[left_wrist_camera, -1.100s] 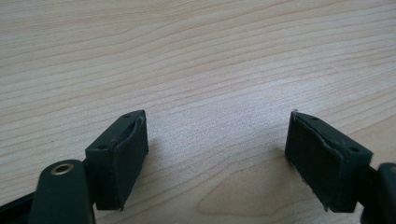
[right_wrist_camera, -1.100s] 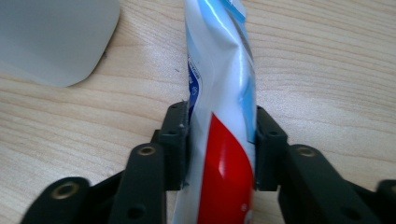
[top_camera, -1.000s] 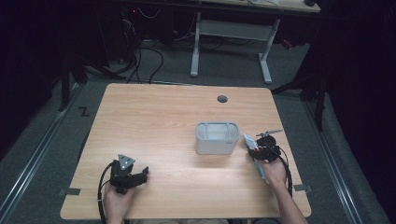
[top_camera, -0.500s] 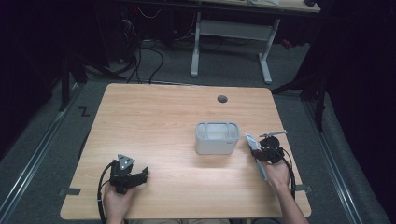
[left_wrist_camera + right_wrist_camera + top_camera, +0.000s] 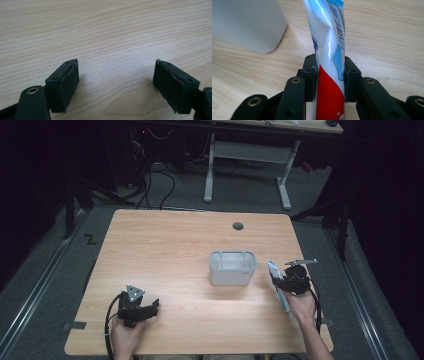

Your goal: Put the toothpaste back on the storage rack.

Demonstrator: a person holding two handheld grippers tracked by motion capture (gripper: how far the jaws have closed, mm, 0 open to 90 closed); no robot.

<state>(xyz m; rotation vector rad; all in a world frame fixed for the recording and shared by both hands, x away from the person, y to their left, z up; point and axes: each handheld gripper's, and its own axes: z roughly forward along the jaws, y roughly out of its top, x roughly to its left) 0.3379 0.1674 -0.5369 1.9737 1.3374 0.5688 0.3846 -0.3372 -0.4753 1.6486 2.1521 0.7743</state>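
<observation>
High view: a grey container (image 5: 232,267) stands mid-desk (image 5: 170,245); the right gripper (image 5: 280,282) holds a toothpaste tube (image 5: 278,282) just beside it.

Left gripper view: the left gripper (image 5: 116,83) gapes wide, empty.

Right gripper view: jaws pinch the tube's middle.

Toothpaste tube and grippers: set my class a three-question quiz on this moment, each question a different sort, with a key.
1. True or false: the left gripper is shut on the table.
2. What does the right gripper hold? A. a brush B. the tube C. nothing
3. Fill in: in the high view the grey bin stands to the ____ of the tube.

Key: 1. False, its jaws are wide apart with bare wood between. 2. B. 3. left.
</observation>
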